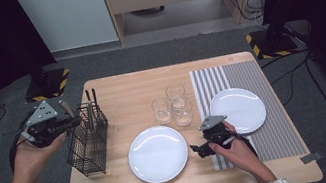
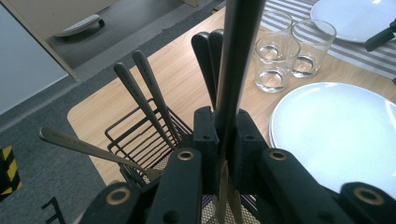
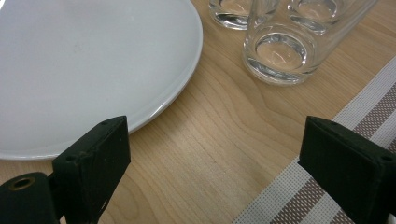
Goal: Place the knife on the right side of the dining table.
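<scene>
Left gripper view has the left gripper [image 2: 227,140] pinching a utensil handle [image 2: 236,60], its working end hidden below.

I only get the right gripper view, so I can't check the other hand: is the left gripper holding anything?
Observer: Yes, the left gripper is shut on a long, slim cutlery handle.
Operator: Where is it holding that?
Observer: Just above the black wire cutlery basket at the table's left edge, where other metal handles stand.
Operator: Is there a plate besides the one I see?
Observer: Yes, a second round white plate lies on the grey striped placemat.
</scene>
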Available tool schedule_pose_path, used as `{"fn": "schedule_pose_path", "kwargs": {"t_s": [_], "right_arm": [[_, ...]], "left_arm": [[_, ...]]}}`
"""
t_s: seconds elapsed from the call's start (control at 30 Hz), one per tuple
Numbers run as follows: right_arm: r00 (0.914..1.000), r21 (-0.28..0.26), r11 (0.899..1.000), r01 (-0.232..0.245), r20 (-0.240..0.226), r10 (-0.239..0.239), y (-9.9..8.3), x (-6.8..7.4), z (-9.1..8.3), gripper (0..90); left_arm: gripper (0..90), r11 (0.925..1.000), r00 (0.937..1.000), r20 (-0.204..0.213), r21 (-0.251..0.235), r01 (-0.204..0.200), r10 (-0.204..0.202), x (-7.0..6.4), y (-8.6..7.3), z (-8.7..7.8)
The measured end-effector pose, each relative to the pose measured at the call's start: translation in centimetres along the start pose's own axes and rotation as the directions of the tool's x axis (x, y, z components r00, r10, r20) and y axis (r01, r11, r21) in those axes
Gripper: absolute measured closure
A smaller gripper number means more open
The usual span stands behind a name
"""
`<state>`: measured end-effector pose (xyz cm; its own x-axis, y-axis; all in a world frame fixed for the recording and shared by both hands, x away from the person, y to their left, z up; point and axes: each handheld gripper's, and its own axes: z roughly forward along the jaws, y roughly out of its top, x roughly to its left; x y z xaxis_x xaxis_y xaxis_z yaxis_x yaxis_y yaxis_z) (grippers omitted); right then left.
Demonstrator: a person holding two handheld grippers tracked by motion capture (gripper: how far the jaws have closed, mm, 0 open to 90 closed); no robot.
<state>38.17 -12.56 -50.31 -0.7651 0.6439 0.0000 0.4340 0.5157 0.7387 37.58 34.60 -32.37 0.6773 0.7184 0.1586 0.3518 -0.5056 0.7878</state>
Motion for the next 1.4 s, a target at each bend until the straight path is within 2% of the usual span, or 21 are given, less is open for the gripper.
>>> {"fn": "schedule_pose_path", "kwargs": {"t_s": [0.17,0.3,0.43,0.57,0.8,0.93,1.17,1.2,1.33,1.37,1.4], "right_arm": [[1.0,-0.003,1.0,-0.004,0.003,0.005,-0.2,-0.3,-0.2,8.8],[0.9999,0.002,1.0,-0.009,0.007,0.009,-0.3,-0.4,-0.2,8.8],[0.9999,-0.003,1.0,-0.011,0.007,0.011,-0.3,-0.5,-0.3,8.8],[0.9999,-0.011,1.0,-0.009,0.007,0.009,-0.3,-0.5,-0.4,8.8],[0.9999,-0.015,1.0,-0.012,0.004,0.012,-0.3,-0.6,-0.6,9.1],[0.9998,-0.024,1.0,-0.019,0.004,0.019,-0.3,-0.7,-0.7,9.2],[0.9998,-0.021,1.0,-0.017,0.009,0.018,-0.3,-0.7,-0.8,9.2],[0.9997,-0.006,1.0,-0.022,0.01,0.022,-0.3,-0.6,-0.8,9.6],[0.9997,-0.009,1.0,-0.019,0.015,0.019,-0.1,-0.5,-0.8,9.8],[0.9997,-0.009,1.0,-0.019,0.015,0.019,-0.1,-0.5,-0.8,9.8],[0.9998,-0.018,1.0,-0.017,0.014,0.017,-0.1,-0.5,-0.9,10.4]], "left_arm": [[82.5,0.9998,0.9999,0.004,0.017,-0.011,0.011,-0.1,0.3,-0.7],[82.5,0.9996,0.9998,-0.002,0.017,-0.021,0.021,-0.2,0.7,-1.4],[82.5,0.9992,0.9993,0.011,0.016,-0.036,0.036,-0.4,1.3,-1.8],[82.5,0.996,0.9964,0.022,0.034,-0.082,0.082,-1.2,2.8,-2.2],[82.5,0.9948,0.9944,0.035,0.014,-0.101,0.1,-2.2,4.4,-2.4],[82.5,0.9934,0.9915,0.062,-0.004,-0.115,0.115,-3.2,5.1,-1.9],[82.5,0.9917,0.9887,0.076,-0.007,-0.129,0.129,-4.2,5.7,-0.7],[82.5,0.9921,0.9882,0.088,-0.007,-0.125,0.125,-4.3,5.7,0.0],[82.5,0.9927,0.9867,0.109,0.001,-0.121,0.12,-4.8,5.5,1.7],[82.5,0.9927,0.9867,0.109,0.001,-0.121,0.12,-4.8,5.5,1.7],[82.5,0.9925,0.9853,0.121,0.005,-0.122,0.121,-5.2,5.4,2.6]]}}
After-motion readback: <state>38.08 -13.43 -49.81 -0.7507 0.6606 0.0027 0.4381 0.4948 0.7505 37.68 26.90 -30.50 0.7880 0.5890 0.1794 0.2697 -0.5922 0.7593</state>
